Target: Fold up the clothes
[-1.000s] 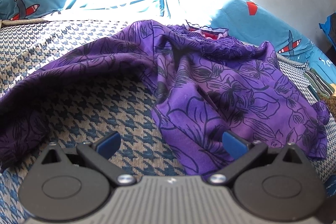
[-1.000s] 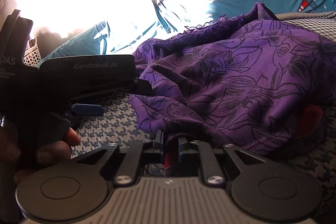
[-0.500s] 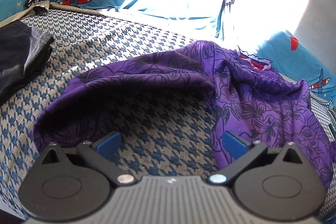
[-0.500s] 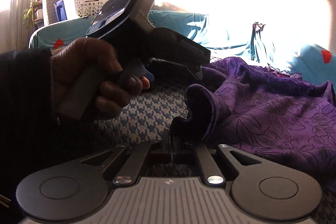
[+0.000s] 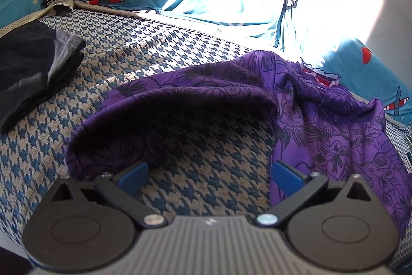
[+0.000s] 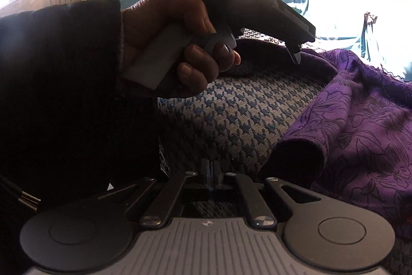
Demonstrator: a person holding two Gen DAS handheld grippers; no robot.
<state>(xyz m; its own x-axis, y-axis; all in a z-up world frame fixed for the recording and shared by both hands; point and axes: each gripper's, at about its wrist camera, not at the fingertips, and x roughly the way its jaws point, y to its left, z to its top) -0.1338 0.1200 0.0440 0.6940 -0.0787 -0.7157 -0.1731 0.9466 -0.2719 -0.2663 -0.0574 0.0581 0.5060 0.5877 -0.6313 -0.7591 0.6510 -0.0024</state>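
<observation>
Lying crumpled on the houndstooth bedcover (image 5: 159,63), the purple floral garment (image 5: 334,125) framed the left gripper (image 5: 208,175), its blue pads spread over bare cover. Only the right wrist view showed the right gripper (image 6: 211,169) pressed together on nothing, and the person's hand (image 6: 175,43).

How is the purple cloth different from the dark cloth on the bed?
The purple garment has a black flower print; the dark garment looks plain black and grey. The purple garment lies spread out and rumpled with one edge arching up; the dark garment sits in a flatter, compact pile. Both rest on the houndstooth cover.
</observation>
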